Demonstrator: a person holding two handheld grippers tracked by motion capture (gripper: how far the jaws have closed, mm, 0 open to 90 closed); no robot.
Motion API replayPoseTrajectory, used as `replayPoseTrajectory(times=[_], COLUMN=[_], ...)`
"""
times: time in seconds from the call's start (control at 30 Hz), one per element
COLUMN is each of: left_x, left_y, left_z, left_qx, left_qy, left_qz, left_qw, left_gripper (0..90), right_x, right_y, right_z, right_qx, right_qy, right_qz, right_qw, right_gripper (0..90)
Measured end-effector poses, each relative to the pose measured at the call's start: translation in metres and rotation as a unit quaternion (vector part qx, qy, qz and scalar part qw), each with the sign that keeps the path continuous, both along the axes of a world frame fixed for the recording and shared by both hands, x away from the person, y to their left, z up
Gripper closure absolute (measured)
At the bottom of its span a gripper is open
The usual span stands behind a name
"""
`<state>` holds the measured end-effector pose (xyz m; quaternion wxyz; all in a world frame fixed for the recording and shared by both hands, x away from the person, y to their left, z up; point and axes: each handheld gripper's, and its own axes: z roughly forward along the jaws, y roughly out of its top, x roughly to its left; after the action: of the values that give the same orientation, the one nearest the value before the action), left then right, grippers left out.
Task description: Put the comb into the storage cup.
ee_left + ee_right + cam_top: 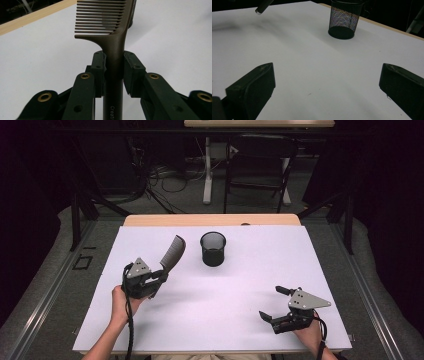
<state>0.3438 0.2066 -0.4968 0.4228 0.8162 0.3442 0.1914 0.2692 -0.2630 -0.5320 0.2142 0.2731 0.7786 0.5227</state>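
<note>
Left gripper clamping a dark comb by the handle; right gripper hanging released over the white table.

On the left, the comb is standing up out of the shut jaws and leaning toward the far side, its teeth pointing left in the left gripper view, and pale lettering on the handle is reading "Creati" before the frame edge is cutting it off. Toward the middle, a black mesh cup is sitting upright near the far edge, just beside the comb's tip and well apart from both grippers. On the right, the jaws are spreading wide with nothing between them. A dark chair is standing on the floor beyond.
</note>
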Motion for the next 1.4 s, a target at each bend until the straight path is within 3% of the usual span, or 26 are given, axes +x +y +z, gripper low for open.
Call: replayPoseTrajectory(times=[0.23, 0.4, 1.0, 1.4], left_x=[0.0, 0.001, 0.007, 0.013], left_y=[-0.002, -0.005, -0.013, -0.017], left_z=[0.002, 0.003, 0.005, 0.009], left_qx=[-0.015, -0.014, -0.026, -0.045], left_qy=[-0.015, -0.024, -0.041, -0.051], left_qz=[0.003, 0.002, 0.005, 0.007], left_qw=[0.9998, 0.9996, 0.9988, 0.9977], left_gripper=[72.6, 72.6, 72.7, 72.7], right_x=[0.0, 0.001, 0.001, 0.001], right_y=[0.0, 0.001, 0.001, 0.001], right_z=[0.0, 0.0, -0.001, -0.001], right_qx=[0.0, 0.0, -0.001, -0.002], right_qy=[0.0, 0.002, 0.002, 0.003], right_qz=[-0.002, -0.002, -0.001, -0.002], right_qw=[1.0, 1.0, 1.0, 1.0], right_gripper=[0.0, 0.0, 0.0, 0.0])
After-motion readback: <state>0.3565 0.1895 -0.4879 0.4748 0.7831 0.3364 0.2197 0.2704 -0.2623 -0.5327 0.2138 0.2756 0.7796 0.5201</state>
